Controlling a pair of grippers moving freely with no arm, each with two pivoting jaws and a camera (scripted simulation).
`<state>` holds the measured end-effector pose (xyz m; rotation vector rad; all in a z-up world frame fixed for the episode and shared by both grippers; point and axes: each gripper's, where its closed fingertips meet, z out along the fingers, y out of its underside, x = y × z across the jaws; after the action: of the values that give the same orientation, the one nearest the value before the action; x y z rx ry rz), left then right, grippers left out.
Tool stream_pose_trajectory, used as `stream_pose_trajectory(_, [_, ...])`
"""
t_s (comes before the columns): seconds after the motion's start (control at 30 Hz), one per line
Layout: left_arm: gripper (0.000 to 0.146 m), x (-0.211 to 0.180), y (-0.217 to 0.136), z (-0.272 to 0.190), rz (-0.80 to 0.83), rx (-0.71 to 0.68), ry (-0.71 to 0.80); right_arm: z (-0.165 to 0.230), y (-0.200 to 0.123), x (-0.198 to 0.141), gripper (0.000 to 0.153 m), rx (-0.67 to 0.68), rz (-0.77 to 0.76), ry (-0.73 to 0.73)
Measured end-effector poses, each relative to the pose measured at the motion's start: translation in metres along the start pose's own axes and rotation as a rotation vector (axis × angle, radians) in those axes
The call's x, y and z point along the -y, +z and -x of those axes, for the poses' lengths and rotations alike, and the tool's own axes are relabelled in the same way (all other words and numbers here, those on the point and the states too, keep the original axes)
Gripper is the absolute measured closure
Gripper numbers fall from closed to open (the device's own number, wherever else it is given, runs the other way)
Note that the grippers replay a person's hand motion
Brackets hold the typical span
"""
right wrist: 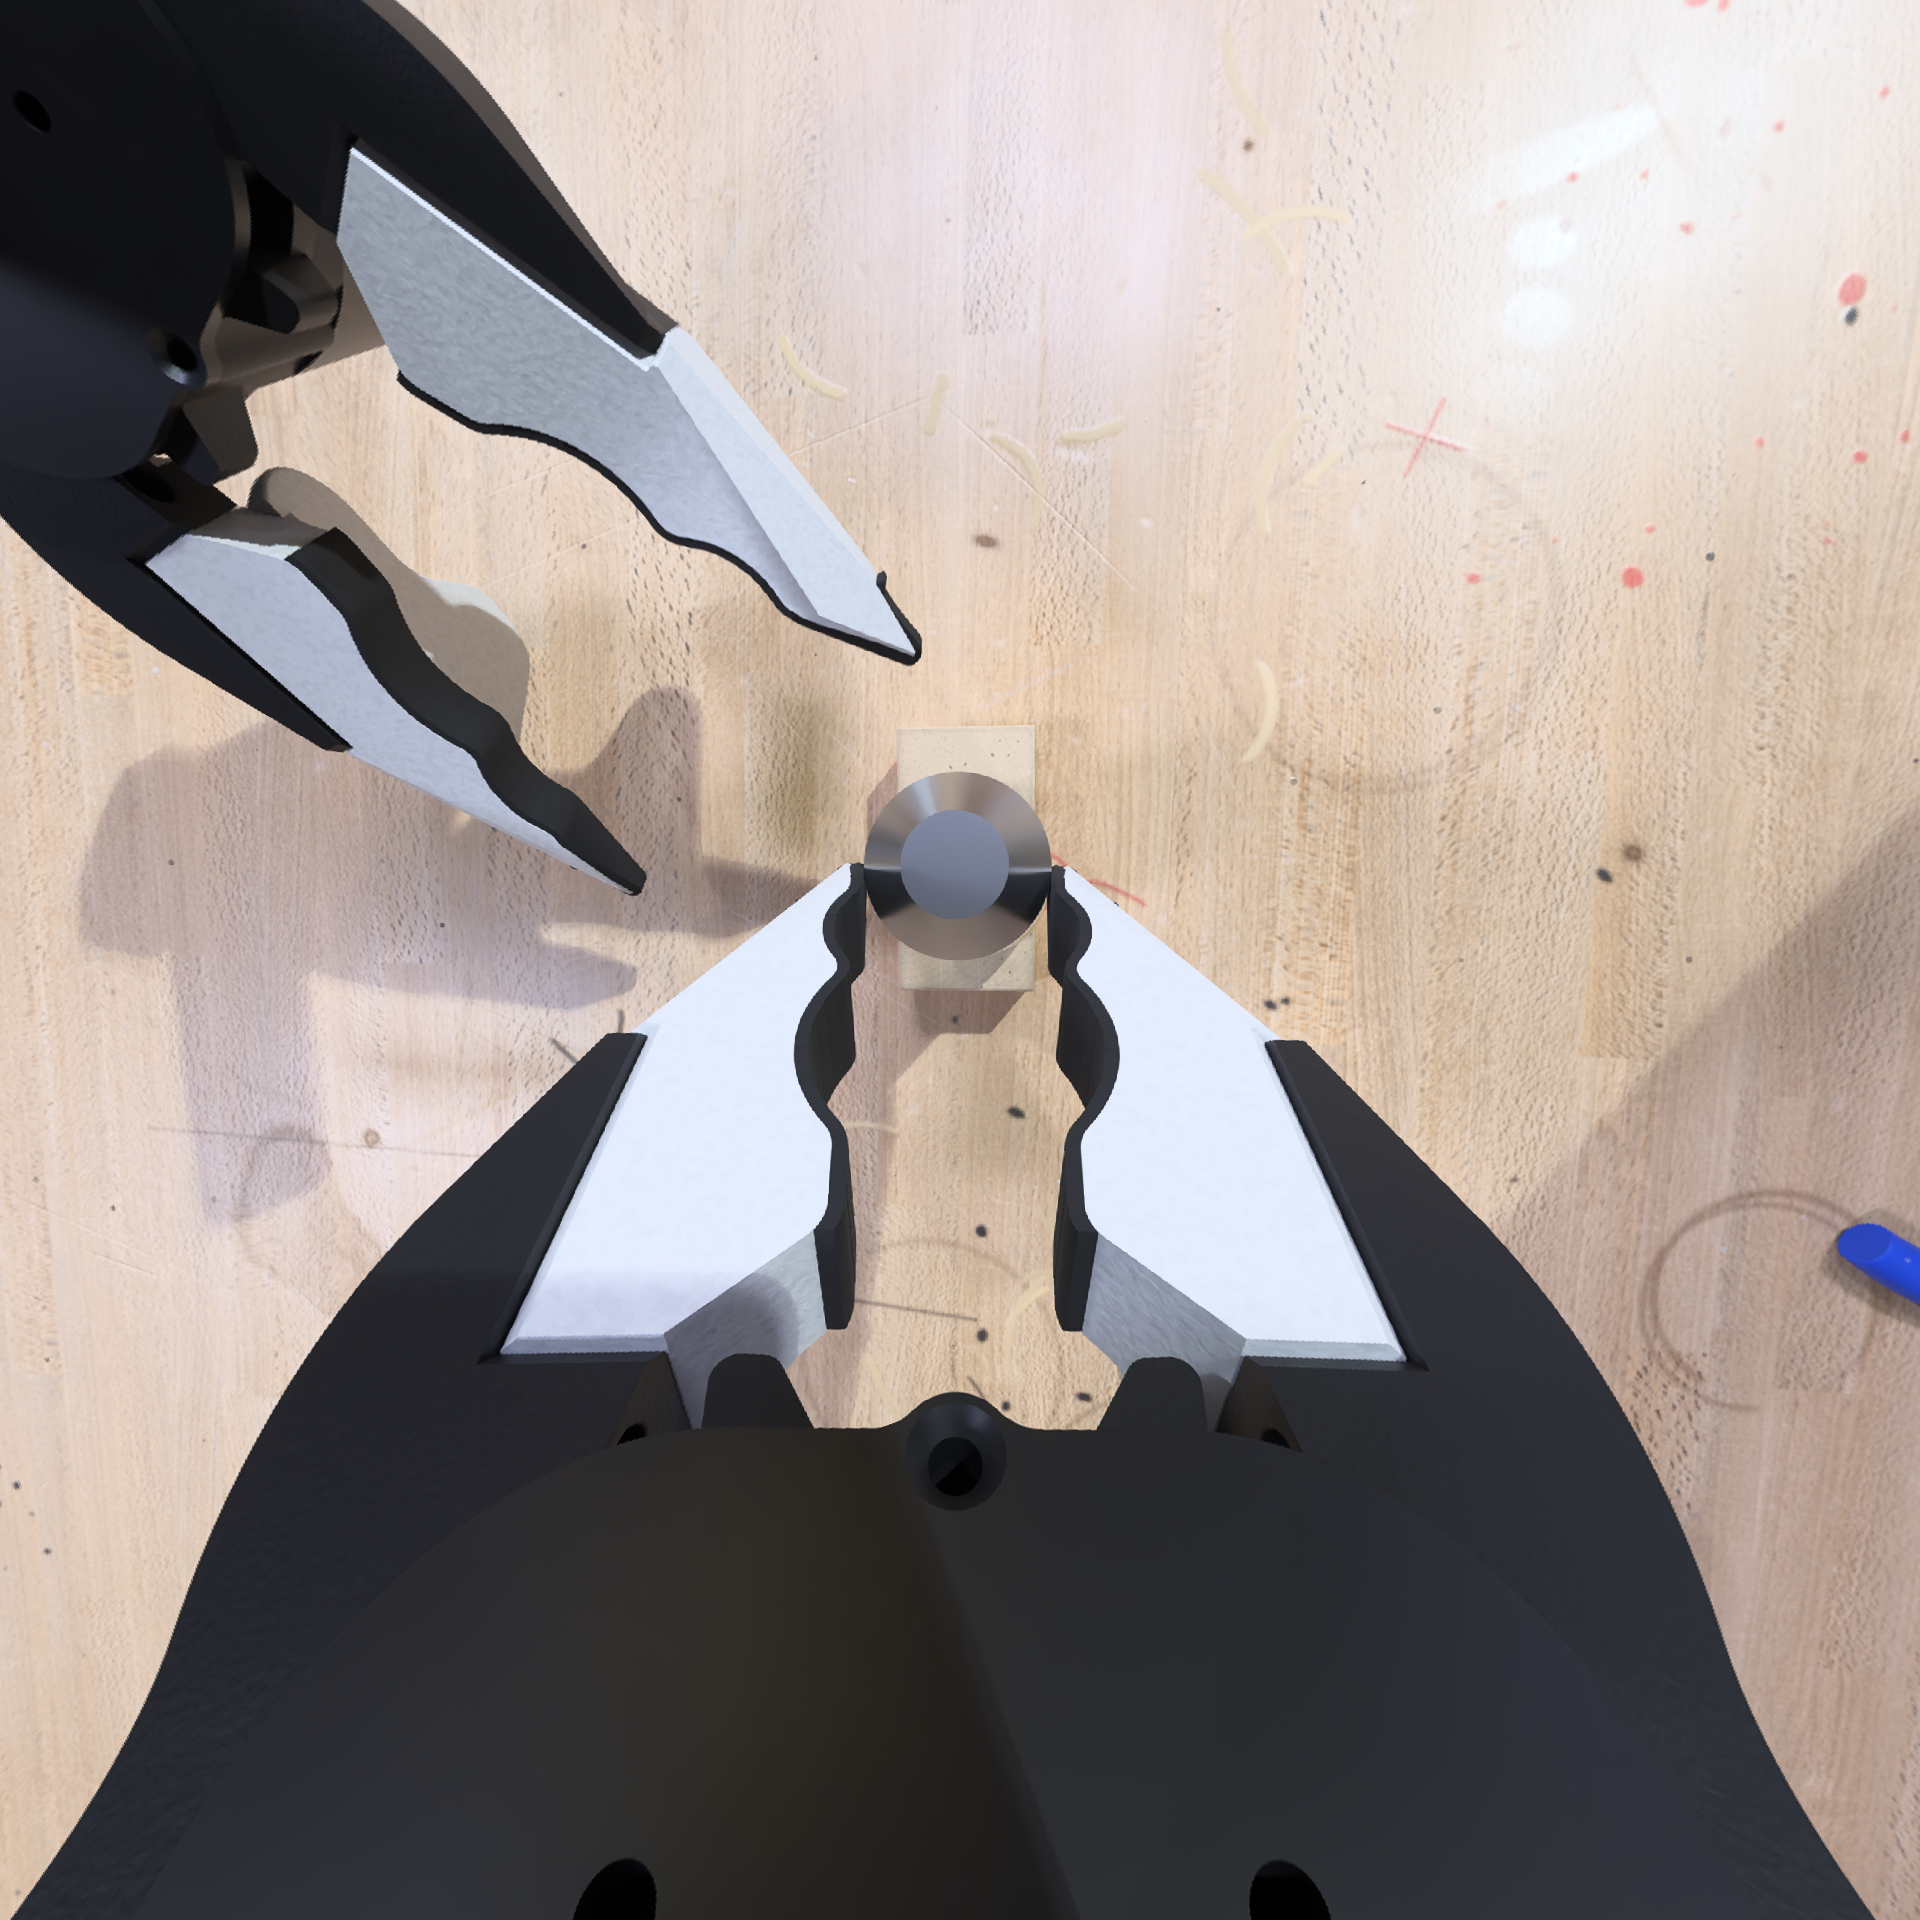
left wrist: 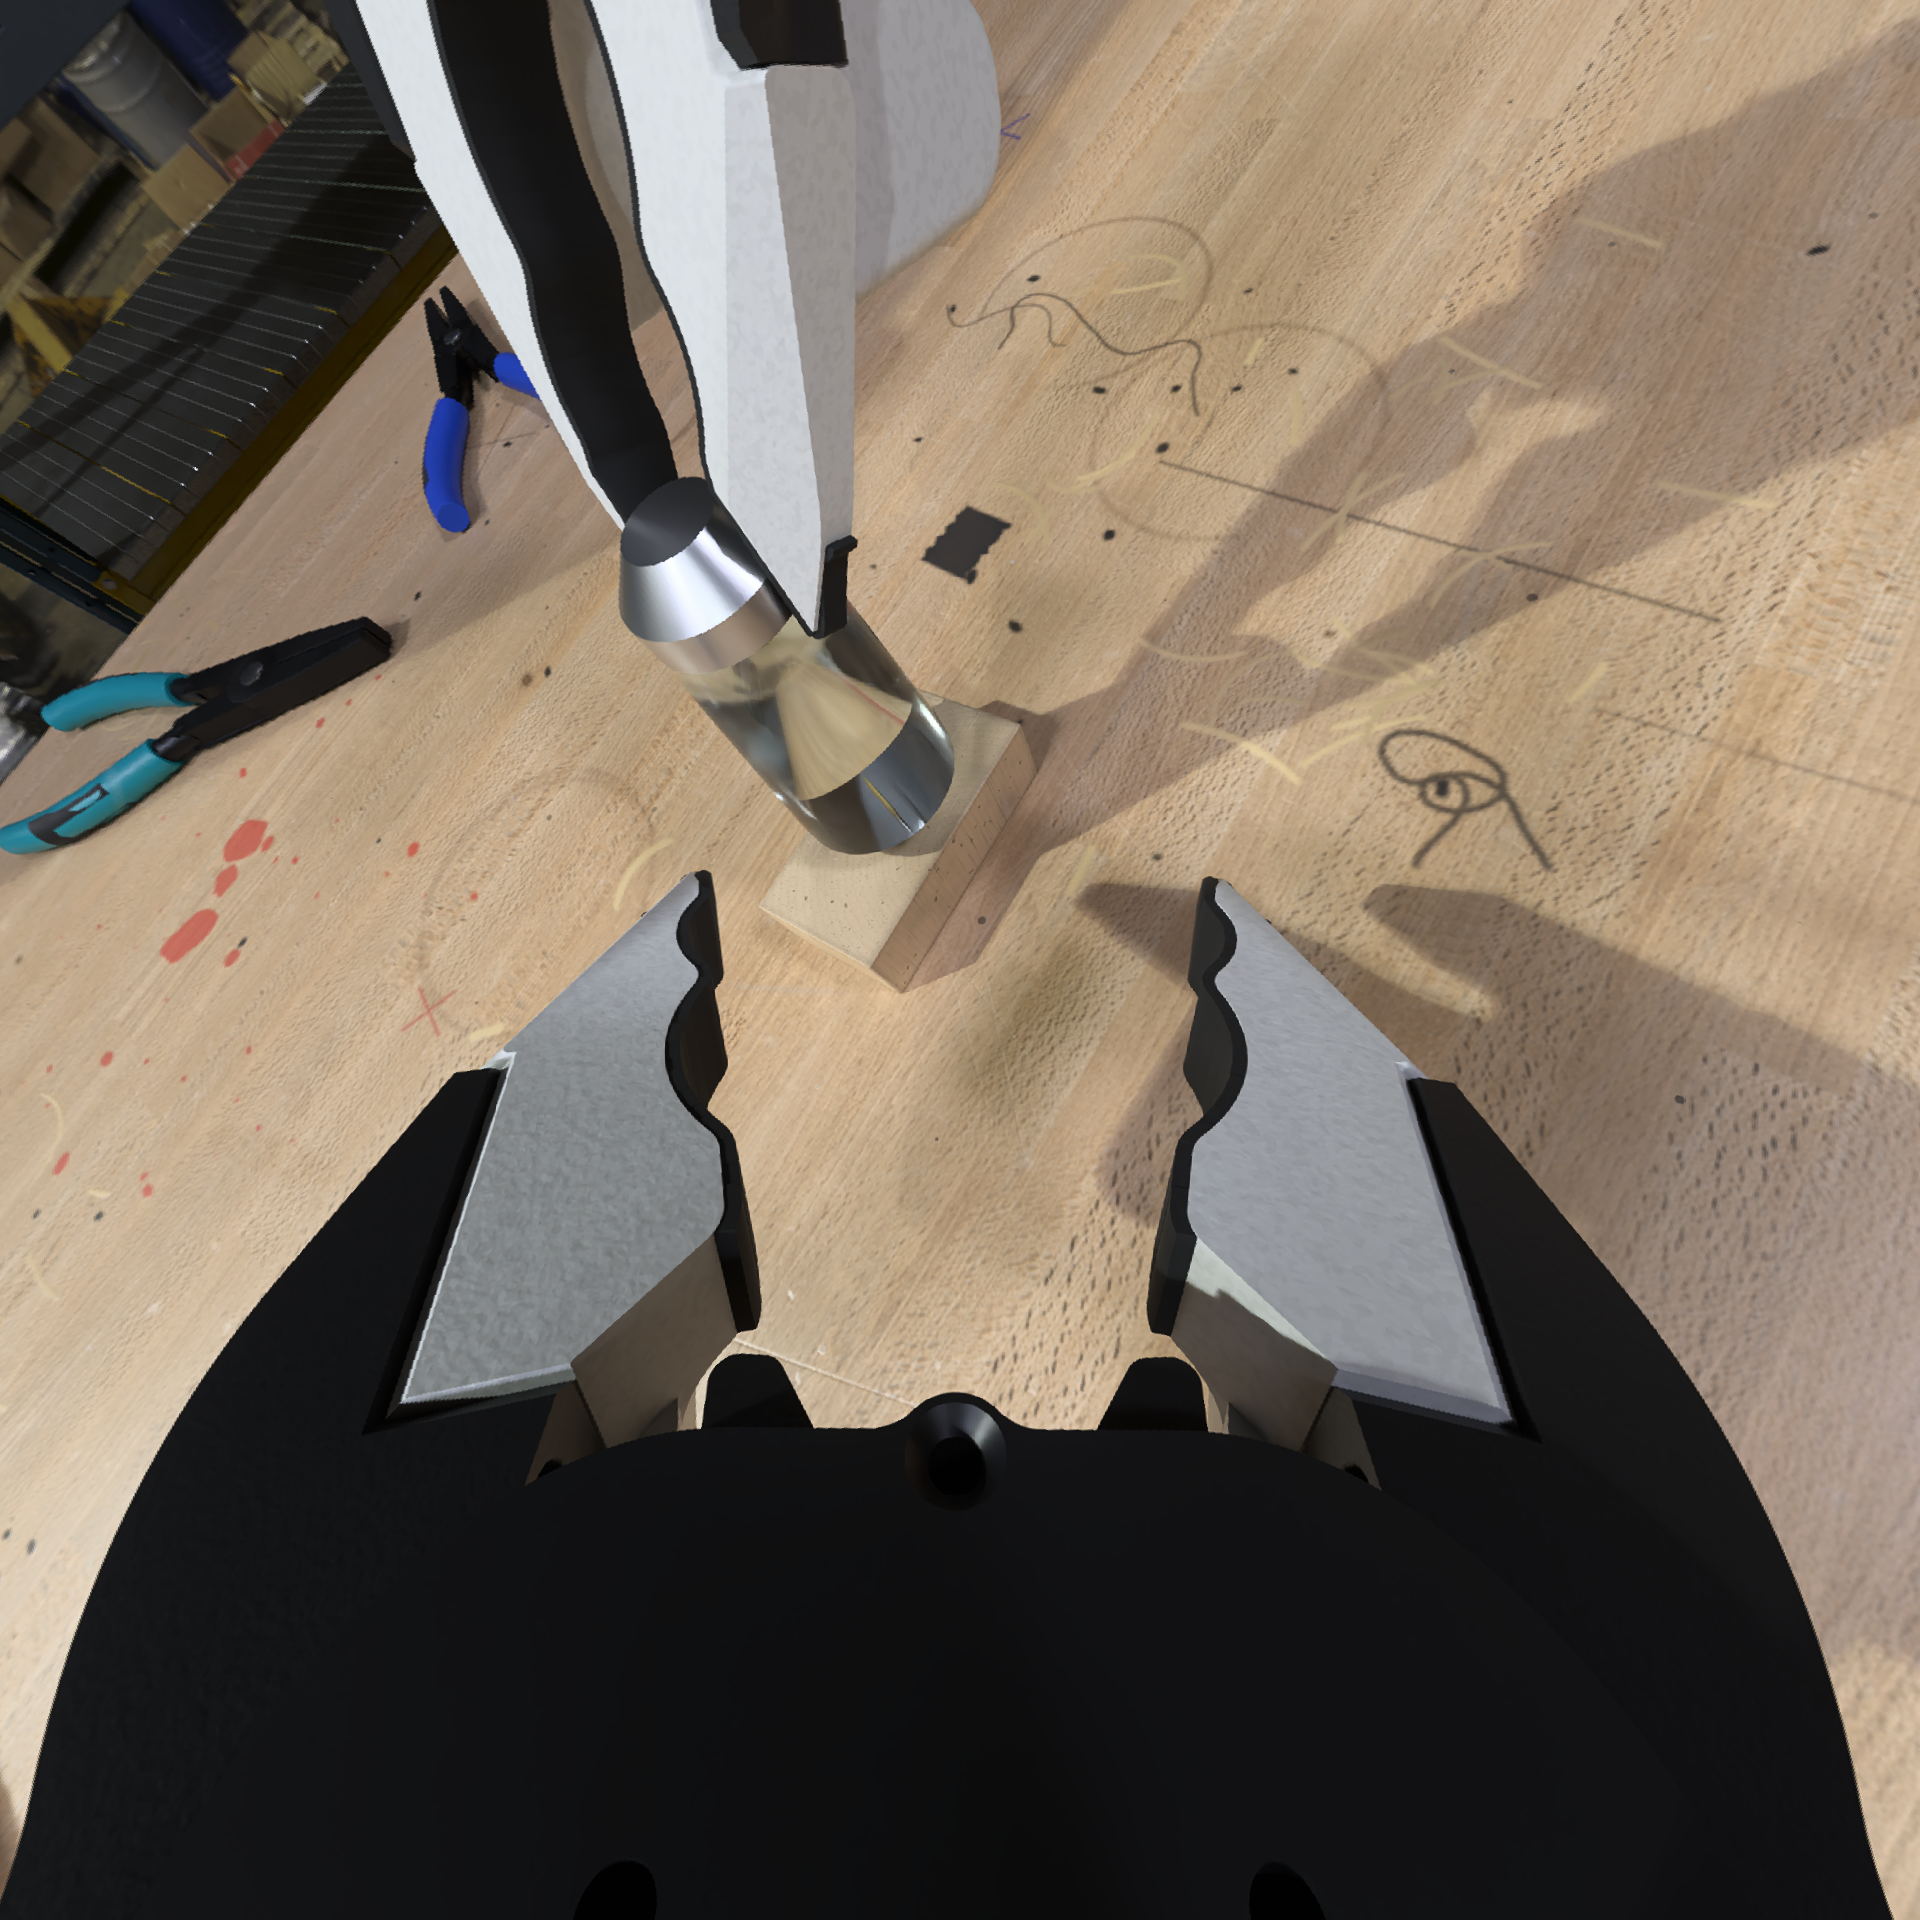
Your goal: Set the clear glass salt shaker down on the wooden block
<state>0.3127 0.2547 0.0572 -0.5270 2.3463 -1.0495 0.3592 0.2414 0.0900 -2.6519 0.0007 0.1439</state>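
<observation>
Clear glass salt shaker (left wrist: 831, 727), cylindrical with a tapered polished-metal cap, is held upright over the pale wooden block (left wrist: 914, 894), long axis vertical and cap uppermost. It is gripped just below the cap by the right gripper (right wrist: 956, 883), jaws clenched on it. The left gripper (left wrist: 956, 904) is seen nearby, jaws released. The bench (left wrist: 1351, 1195) is scuffed, paint-flecked wood bearing teal pliers (left wrist: 156, 717) and blue pliers (left wrist: 457, 416); warehouse shelving (left wrist: 156, 260) lies beyond.
</observation>
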Motion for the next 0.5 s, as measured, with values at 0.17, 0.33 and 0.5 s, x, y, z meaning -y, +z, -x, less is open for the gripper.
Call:
stream_pose_trajectory(0.17, [0.053,-0.001,0.001,0.0,0.003,0.001,0.001,0.001,-0.005,-0.003,0.118,0.008,-0.014,0.004])
stream_pose_trajectory(0.33, [0.053,-0.002,0.002,-0.001,0.007,0.002,0.01,0.005,-0.005,-0.001,0.118,-0.006,-0.019,-0.024])
stream_pose_trajectory(0.5, [0.052,-0.004,0.003,-0.001,0.024,0.015,0.036,0.004,0.008,0.002,0.118,-0.027,0.019,-0.029])
